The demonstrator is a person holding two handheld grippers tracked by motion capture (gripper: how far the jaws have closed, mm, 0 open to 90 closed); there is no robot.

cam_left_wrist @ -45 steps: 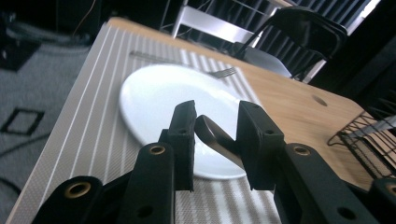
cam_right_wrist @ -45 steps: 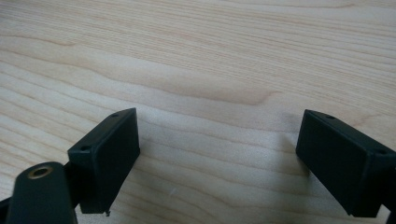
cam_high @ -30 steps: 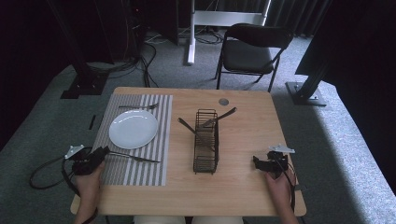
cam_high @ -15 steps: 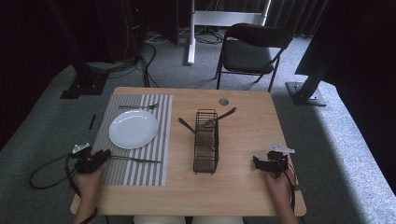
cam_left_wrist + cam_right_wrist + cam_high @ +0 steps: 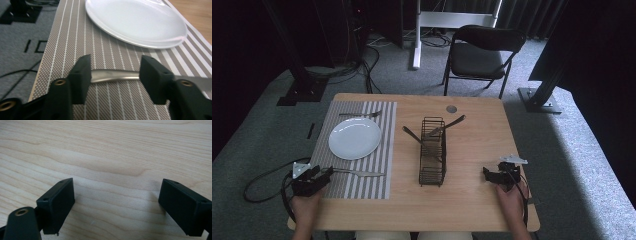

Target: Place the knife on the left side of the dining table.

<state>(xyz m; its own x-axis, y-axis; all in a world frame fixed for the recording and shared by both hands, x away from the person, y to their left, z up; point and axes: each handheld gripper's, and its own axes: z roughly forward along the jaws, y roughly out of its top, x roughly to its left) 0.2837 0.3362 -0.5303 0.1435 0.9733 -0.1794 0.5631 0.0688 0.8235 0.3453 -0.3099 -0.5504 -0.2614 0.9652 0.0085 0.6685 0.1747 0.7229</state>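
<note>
Fork handle straddled on the placemat.
The left gripper (image 5: 113, 76) is spread wide around the fork (image 5: 113, 75), at the plate's (image 5: 135, 22) six o'clock; the right gripper (image 5: 116, 206) is held wide over bare table (image 5: 112, 152).

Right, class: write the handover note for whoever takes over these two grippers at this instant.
Left gripper: open, jaws either side of the handle of the utensil lying on the striped placemat, not yet closed on it.
Right gripper: open, holding nothing, over bare wooden table.
White plate sits on the placemat with a fork beyond it. Wire caddy stands mid-table with two utensils sticking out.
Done: left gripper lined up on the handle.
Left, probably: close, lift, and move the utensil, perhaps to the caddy.
</note>
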